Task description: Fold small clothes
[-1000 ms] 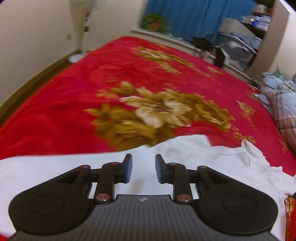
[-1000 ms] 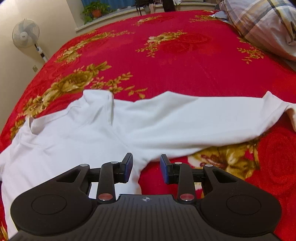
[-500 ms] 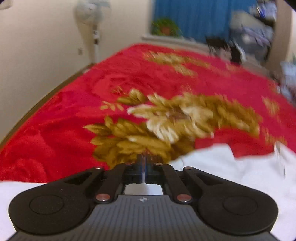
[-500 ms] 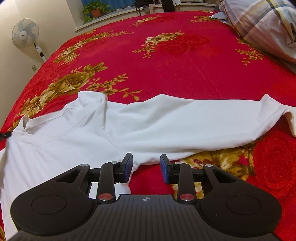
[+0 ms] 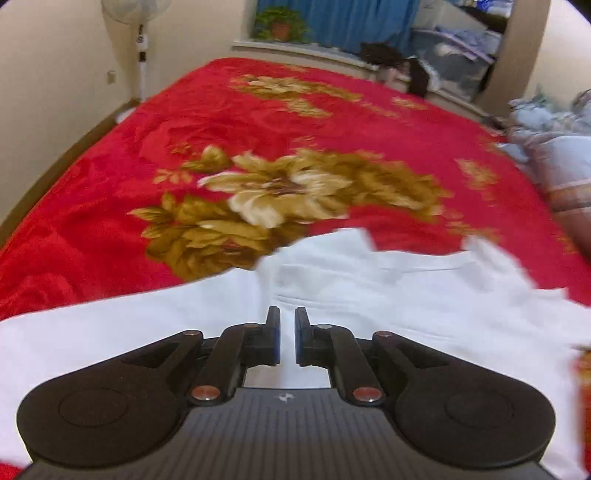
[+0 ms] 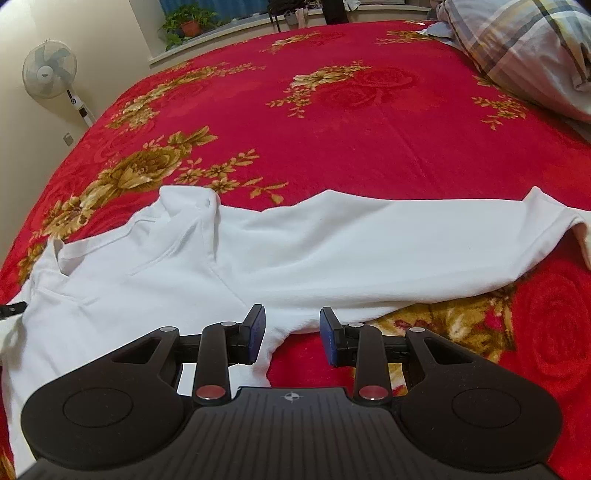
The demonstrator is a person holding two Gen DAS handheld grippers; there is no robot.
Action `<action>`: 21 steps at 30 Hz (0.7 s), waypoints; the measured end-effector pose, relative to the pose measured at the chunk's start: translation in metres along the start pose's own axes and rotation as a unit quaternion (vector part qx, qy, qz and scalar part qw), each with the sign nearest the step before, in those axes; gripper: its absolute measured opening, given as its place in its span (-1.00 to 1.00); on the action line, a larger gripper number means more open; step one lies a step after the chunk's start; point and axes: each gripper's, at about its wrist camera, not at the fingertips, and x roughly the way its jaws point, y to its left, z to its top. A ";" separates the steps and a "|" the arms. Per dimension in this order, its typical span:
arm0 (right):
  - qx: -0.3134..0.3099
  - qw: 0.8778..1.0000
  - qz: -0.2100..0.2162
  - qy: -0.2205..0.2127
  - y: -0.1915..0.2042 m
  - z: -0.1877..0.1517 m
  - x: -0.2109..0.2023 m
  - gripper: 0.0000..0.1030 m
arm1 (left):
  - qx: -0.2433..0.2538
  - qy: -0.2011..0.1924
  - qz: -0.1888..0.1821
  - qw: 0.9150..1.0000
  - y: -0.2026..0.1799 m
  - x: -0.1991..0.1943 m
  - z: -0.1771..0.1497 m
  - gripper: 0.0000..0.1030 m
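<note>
A white long-sleeved shirt lies spread across a red blanket with gold flowers that covers the bed. Its neckline is toward the left of the right wrist view, and one sleeve stretches far to the right. The right gripper hovers above the shirt's near edge, where the body meets that sleeve. Its blue-padded fingers stand well apart with nothing pinched; the left finger is over white cloth and the right one over bare blanket. The left gripper is above the other part of the shirt. Its jaws have just closed and then eased a hair apart, so they stand almost pressed together with only a thin slit between the pads. White cloth shows through that slit, but I cannot tell whether any of it is caught there. The left view is somewhat blurred. A plaid pillow rests at the blanket's far right. A standing fan is by the wall on the left, and a potted plant sits on the window ledge beyond the bed.
</note>
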 end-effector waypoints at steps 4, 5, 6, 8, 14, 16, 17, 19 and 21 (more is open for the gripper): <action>-0.012 1.000 0.019 -0.011 0.004 -0.002 -0.014 -0.34 | 0.068 0.030 -0.031 0.997 -0.034 -0.050 -0.027 -0.81; -0.017 1.000 0.023 -0.013 0.006 -0.004 -0.018 -0.34 | 0.085 0.041 -0.045 0.994 -0.043 -0.059 -0.040 -0.71; -0.021 0.999 0.027 -0.014 0.007 -0.005 -0.021 -0.34 | 0.098 0.052 -0.059 0.992 -0.050 -0.064 -0.054 -0.59; -0.029 0.999 0.032 -0.017 0.009 -0.009 -0.028 -0.34 | 0.125 0.076 -0.083 0.986 -0.058 -0.069 -0.086 -0.51; -0.026 0.999 0.039 -0.022 0.009 -0.017 -0.048 -0.34 | 0.112 0.158 -0.059 0.979 -0.040 -0.049 -0.144 -0.50; -0.028 0.998 0.044 -0.025 0.011 -0.020 -0.054 -0.34 | 0.069 0.105 -0.089 0.988 -0.028 -0.065 -0.134 -0.49; -0.031 0.998 0.046 -0.027 0.013 -0.022 -0.057 -0.34 | 0.059 0.102 -0.097 0.988 -0.022 -0.066 -0.135 -0.49; -0.040 0.998 0.049 -0.030 0.017 -0.025 -0.059 -0.34 | 0.070 0.153 -0.063 0.984 -0.017 -0.050 -0.146 -0.49; -0.048 0.997 0.045 -0.029 0.020 -0.026 -0.058 -0.34 | 0.108 0.177 -0.056 0.977 -0.017 -0.042 -0.156 -0.49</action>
